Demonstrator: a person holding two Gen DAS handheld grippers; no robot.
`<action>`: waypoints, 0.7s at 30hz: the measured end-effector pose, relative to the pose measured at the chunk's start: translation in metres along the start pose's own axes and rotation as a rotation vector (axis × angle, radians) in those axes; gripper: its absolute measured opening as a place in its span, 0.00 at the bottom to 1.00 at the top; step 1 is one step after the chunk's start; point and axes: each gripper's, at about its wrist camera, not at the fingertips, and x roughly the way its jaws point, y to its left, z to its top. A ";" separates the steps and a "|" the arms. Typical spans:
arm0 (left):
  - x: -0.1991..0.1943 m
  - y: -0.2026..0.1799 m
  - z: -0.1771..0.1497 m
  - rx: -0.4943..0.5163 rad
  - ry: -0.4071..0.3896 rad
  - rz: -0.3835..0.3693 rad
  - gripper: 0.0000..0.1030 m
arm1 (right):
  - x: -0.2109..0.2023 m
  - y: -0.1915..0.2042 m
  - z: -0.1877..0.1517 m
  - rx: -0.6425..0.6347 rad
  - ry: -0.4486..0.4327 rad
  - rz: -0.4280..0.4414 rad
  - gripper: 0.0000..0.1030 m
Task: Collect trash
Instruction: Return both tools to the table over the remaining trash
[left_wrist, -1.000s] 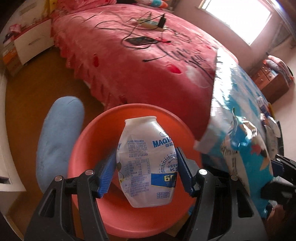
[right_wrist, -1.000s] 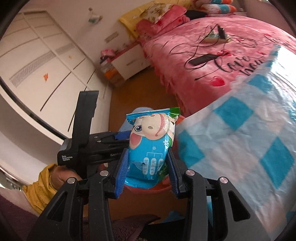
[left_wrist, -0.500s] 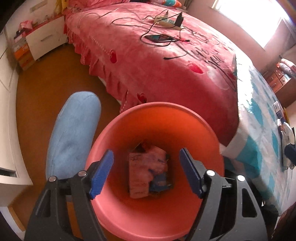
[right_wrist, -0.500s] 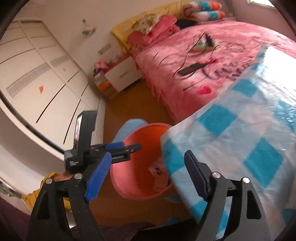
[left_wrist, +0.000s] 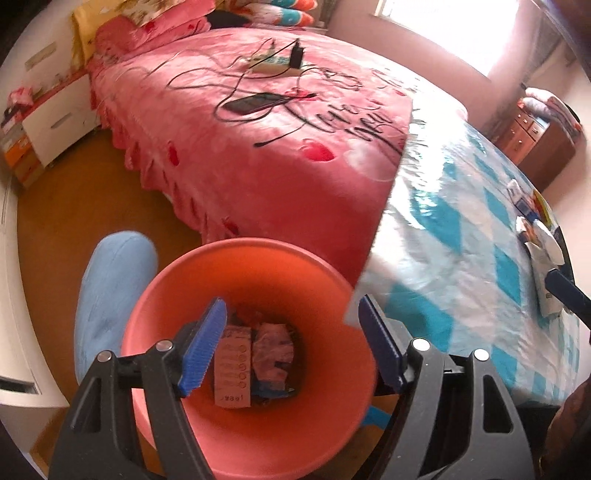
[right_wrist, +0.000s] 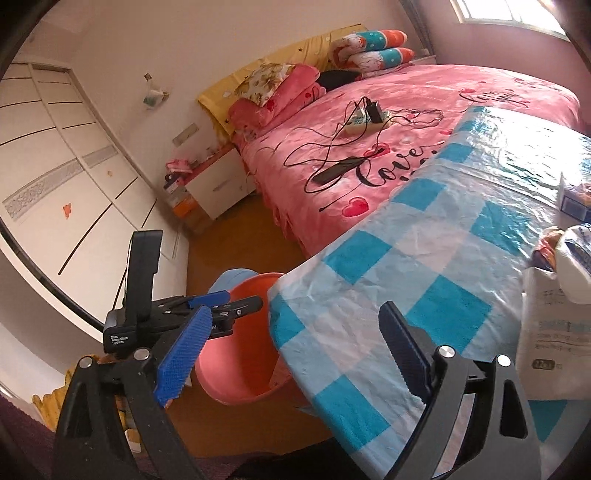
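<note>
Wrappers (right_wrist: 554, 295) lie on desk (right_wrist: 424, 258), far from bin (left_wrist: 258, 424) | right tongs (right_wrist: 291, 354) nearer, agape, empty | left tongs (left_wrist: 291, 343) agape, empty, above bin | wrappers' long axis unclear.

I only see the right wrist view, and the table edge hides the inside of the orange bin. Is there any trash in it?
Observer: Yes. The left wrist view looks straight down into the orange bin, and a printed carton lies flat at the bottom.
Operator: Anything else in there?
Observer: A crumpled pinkish wrapper lies right beside the carton, touching it.
Operator: Is the left hand-held gripper carrying anything?
Observer: No. The left hand-held gripper is open above the bin, with nothing between its fingers.
</note>
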 end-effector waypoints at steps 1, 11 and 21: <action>0.000 -0.003 0.002 0.003 -0.001 -0.003 0.73 | -0.003 -0.002 -0.001 0.000 -0.007 -0.006 0.88; -0.010 -0.040 0.009 0.062 -0.014 -0.022 0.73 | -0.024 -0.022 -0.005 0.057 -0.058 -0.018 0.88; -0.014 -0.079 0.011 0.122 -0.019 -0.038 0.74 | -0.047 -0.041 -0.011 0.092 -0.113 -0.034 0.88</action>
